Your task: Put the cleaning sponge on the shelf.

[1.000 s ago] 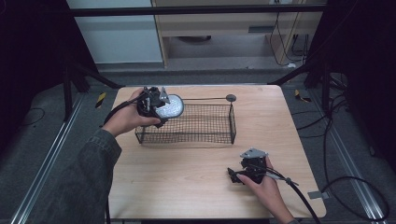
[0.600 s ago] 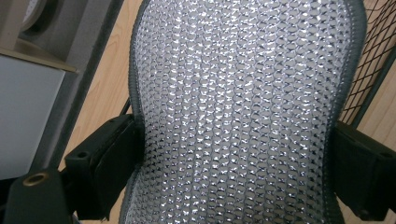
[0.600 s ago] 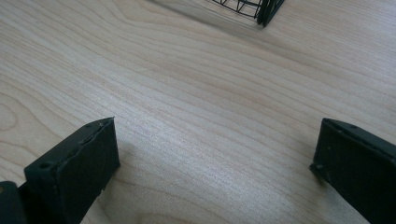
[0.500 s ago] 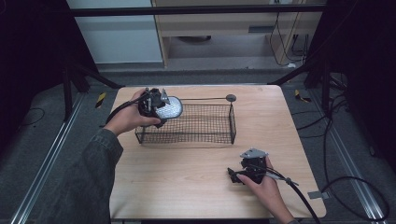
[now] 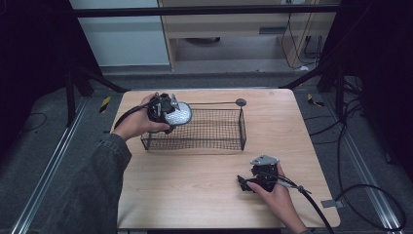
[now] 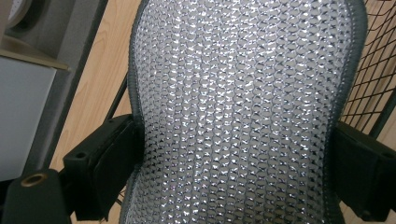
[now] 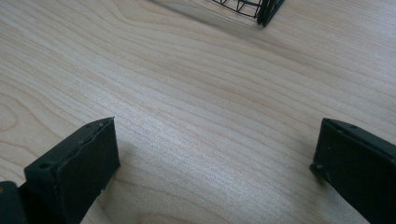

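The left gripper (image 5: 171, 111) hangs over the left end of the black wire basket (image 5: 214, 139), its jaws pressed in on both edges of a silvery mesh pad (image 5: 178, 115). From the left gripper view the pad (image 6: 243, 107) looks like a glittering woven disc with a grey stitched rim, clamped at its sides, with the basket's wire wall (image 6: 373, 65) just beyond it. The pad is in the air, above the basket's rim, not yet down inside.

The right gripper (image 5: 253, 179) rests low on the wooden table (image 5: 195, 195), well apart from the basket, jaws spread wide with nothing but bare wood grain between them, and only the basket's corner (image 7: 266, 11) at the top of its view.

What could spoil this? The pad is soft and gripped only at its edges, so it could buckle or slide out if the squeeze eases. It also sits right over the left wall; let go here and, I reckon, it may catch on the rim and tip outside onto the table. The basket is light wire, so a knock from the gripper could push it along.

Against half a second ago, hardly anything differs: the left gripper holds the same spot over the basket's end, and the right one hasn't stirred.
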Available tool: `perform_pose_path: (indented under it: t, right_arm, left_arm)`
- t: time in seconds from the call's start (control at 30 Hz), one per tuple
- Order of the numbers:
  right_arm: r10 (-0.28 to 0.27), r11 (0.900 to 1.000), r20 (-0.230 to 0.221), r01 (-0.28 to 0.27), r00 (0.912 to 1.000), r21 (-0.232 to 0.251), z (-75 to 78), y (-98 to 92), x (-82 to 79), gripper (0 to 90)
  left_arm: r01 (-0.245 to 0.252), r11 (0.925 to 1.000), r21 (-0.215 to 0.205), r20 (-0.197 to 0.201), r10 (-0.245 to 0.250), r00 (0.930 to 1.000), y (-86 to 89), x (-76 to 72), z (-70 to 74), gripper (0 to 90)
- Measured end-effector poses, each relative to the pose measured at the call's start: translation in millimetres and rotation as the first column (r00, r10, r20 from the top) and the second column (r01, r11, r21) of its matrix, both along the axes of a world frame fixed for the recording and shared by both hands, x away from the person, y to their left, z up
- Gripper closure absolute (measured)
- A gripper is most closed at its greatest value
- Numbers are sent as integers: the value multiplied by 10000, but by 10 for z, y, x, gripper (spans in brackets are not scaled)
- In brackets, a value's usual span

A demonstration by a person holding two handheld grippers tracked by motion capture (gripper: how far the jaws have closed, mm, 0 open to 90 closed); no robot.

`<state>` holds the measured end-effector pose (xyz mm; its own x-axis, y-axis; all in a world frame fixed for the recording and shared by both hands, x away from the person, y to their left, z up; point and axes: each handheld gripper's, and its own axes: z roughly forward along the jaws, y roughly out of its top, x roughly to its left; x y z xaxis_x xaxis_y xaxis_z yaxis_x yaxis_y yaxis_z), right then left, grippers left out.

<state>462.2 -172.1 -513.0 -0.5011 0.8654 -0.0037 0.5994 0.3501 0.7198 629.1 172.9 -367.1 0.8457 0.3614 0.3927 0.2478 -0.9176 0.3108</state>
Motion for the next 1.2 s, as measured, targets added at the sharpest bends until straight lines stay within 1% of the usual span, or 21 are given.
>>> perform_pose_path:
  t: [0.13, 0.23, 0.37, 0.43, 0.63, 0.73, 0.87, 0.97, 1.1, 1.2]
  right_arm:
    - [-8, 10000, 11, 8, 10000, -25, 0, -1, -2, 4]
    - [-23, 10000, 4, 23, 10000, 22, 0, 2, -5, 4]
    - [-16, 10000, 7, 16, 10000, 19, 0, 1, -6, 4]
    - [-15, 10000, 5, 15, 10000, 20, 0, 0, -7, 4]
    - [-24, 10000, 4, 24, 10000, -2, 0, -1, -10, 4]
    - [-22, 10000, 3, 22, 10000, -12, 0, -2, -10, 4]
    - [3, 10000, 26, -3, 10000, -31, 0, -4, -9, 4]
    - [0, 10000, 26, 0, 10000, -32, 0, -4, -9, 4]
    - [3, 10000, 23, -3, 10000, -46, -1, -4, -9, 4]
    - [1, 10000, 21, -1, 10000, -37, -1, -4, -9, 4]
  left_arm:
    - [48, 10000, -36, -78, -48, 10000, -12, 13, -19, 93]
    - [71, 10000, 51, -84, -71, 9999, -13, 37, -39, 92]
    - [64, 9998, -213, -302, -70, 9995, -15, 62, -63, 78]
    - [25, 9998, -198, -346, -32, 9994, -23, 67, -70, 41]
    - [58, 9995, -306, -443, -71, 9990, -40, 50, -80, 44]
    - [83, 9993, -360, -412, -98, 9991, -48, 35, -71, 45]
    - [186, 9983, -545, -290, -202, 9994, -73, -6, -10, 47]
    - [211, 9968, -766, -259, -231, 9994, -86, -31, 31, 49]
    - [297, 9968, -744, -144, -309, 9994, -93, -52, 58, 49]
    - [345, 9954, -893, -84, -354, 9993, -87, -96, 103, 50]
